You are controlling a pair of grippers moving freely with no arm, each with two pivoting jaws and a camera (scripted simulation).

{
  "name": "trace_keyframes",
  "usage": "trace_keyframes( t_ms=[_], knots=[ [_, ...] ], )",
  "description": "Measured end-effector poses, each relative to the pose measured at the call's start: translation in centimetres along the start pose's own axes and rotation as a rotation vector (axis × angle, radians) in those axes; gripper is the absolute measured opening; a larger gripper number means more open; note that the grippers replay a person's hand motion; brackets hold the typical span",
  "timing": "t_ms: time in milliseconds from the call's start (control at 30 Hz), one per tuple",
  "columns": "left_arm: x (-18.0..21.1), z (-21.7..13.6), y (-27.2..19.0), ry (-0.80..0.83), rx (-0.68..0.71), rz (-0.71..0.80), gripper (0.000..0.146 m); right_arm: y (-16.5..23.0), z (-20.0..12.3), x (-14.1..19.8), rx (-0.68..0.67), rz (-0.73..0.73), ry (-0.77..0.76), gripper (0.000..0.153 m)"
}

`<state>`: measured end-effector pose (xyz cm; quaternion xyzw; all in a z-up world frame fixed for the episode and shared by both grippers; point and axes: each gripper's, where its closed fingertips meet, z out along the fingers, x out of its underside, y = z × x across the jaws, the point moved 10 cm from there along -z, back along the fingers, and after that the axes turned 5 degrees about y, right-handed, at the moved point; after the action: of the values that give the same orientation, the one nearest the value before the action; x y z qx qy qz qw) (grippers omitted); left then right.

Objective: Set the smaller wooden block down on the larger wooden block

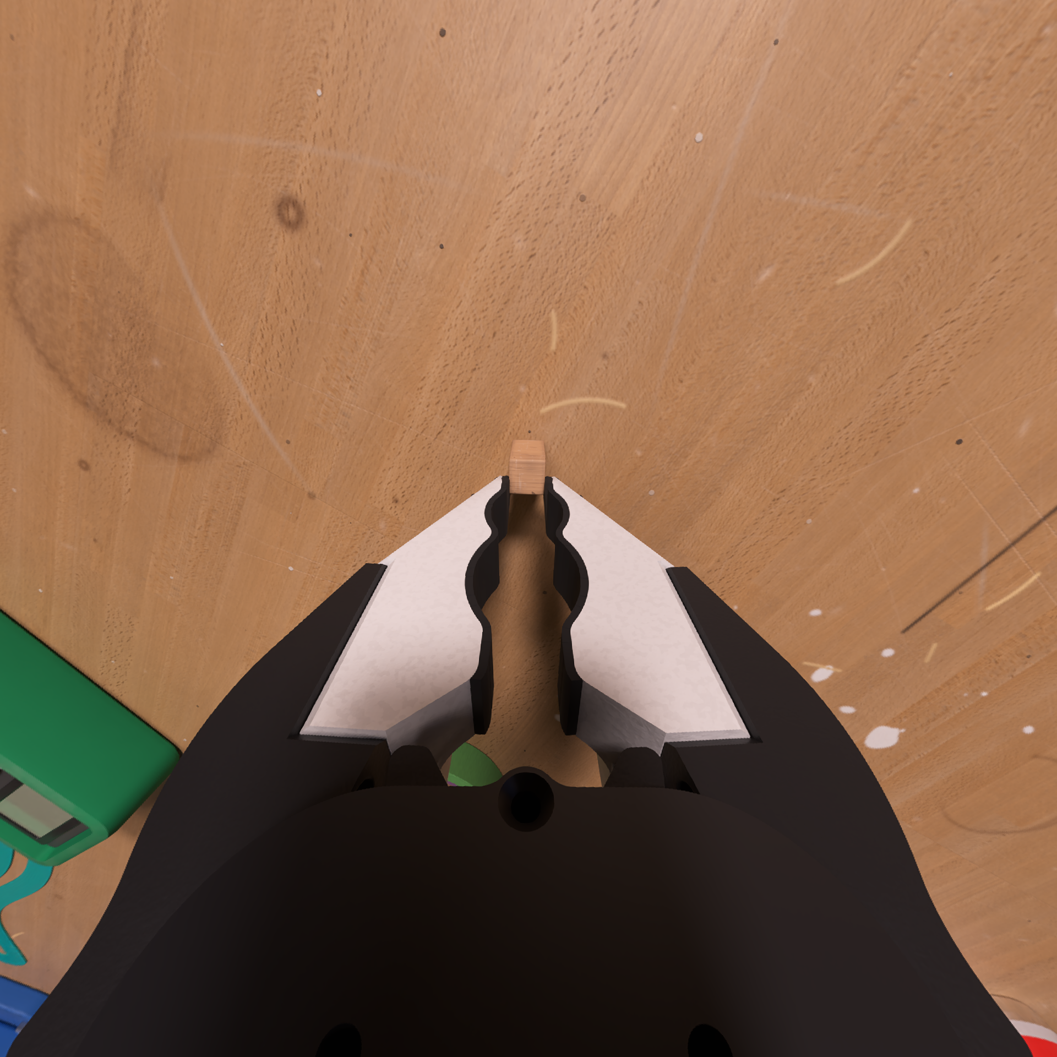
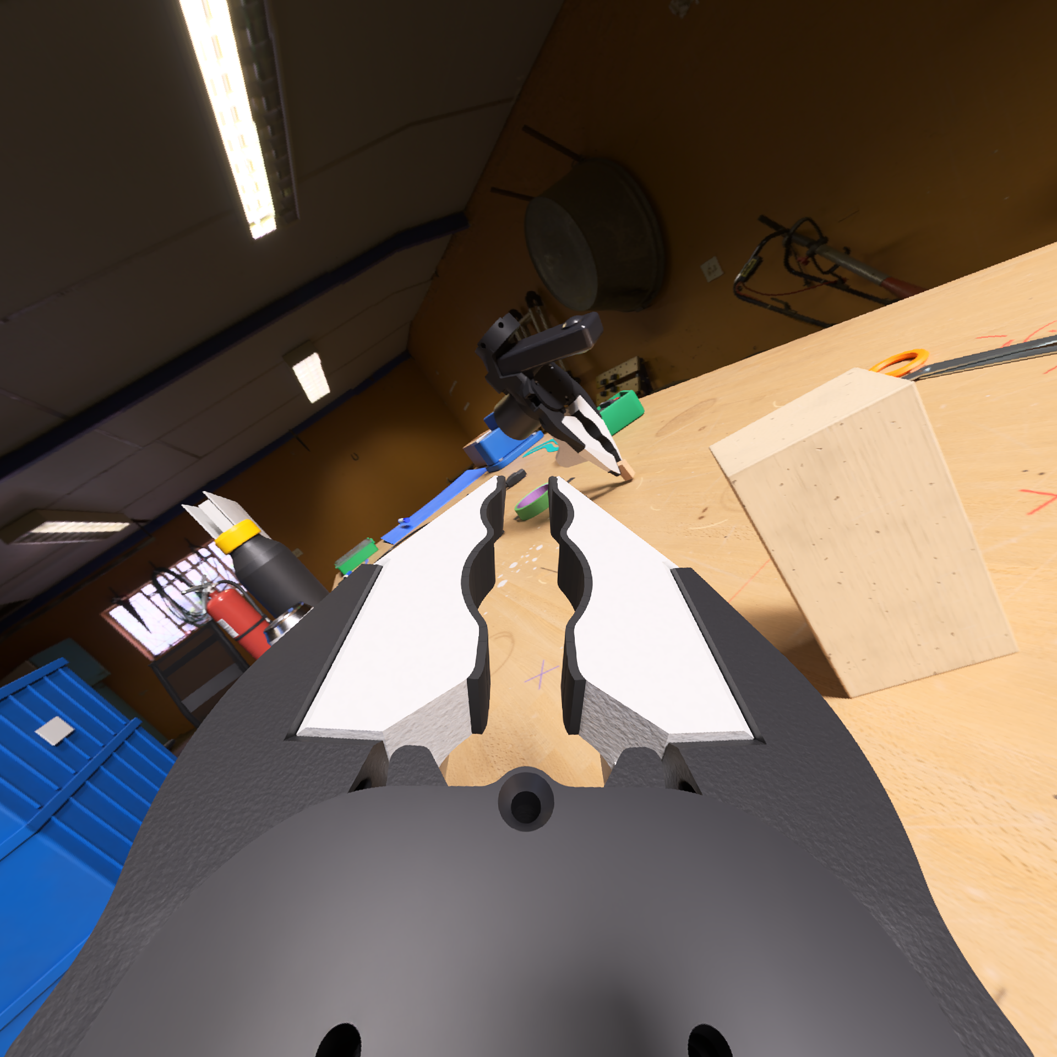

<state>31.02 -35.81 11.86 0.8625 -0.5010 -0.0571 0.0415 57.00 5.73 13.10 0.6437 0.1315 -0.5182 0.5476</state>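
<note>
My left hand-held gripper [image 1: 526, 483] pinches the small pale wooden block [image 1: 527, 466] at its fingertips, low over the scratched wooden tabletop [image 1: 572, 200]. My right hand-held gripper [image 2: 527, 483] is spread, holding nothing; the large pale wooden block [image 2: 858, 532] stands well apart from the small one.

Both claws: black body, white fingers [image 1: 412, 629] w/ wavy black pads [image 2: 480, 577]

Bare tabletop [image 2: 675, 549] is lying open between the left gripper [image 2: 616, 470] and the larger wooden block [image 2: 858, 515]; scissors [image 2: 966, 361] are crowding behind the block.
</note>
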Motion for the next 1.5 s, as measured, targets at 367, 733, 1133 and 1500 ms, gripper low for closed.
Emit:
trace_keyframes(
  t_ms=[367, 733, 1133, 1500],
  knots=[
    [0.6, -3.5, -1.0, -0.089, -0.015, 0.047, 0.011, -2.0, -2.3, -1.5, 0.282, -0.283, 0.145, 0.022],
    [-5.5, -16.9, -11.8, -0.432, 0.032, 0.35, 0.011, -2.9, -1.7, -1.1, 0.417, -0.414, 0.247, 0.031],
    [-19.5, -18.4, -24.8, -0.469, 0.071, 0.718, 0.011, -3.4, -0.4, -0.7, 0.398, -0.373, 0.245, 0.034],
    [-23.3, -14.9, -26.6, -0.24, 0.005, 0.742, 0.011, -3.5, -0.5, -0.6, 0.378, -0.34, 0.242, 0.034]
  ],
)
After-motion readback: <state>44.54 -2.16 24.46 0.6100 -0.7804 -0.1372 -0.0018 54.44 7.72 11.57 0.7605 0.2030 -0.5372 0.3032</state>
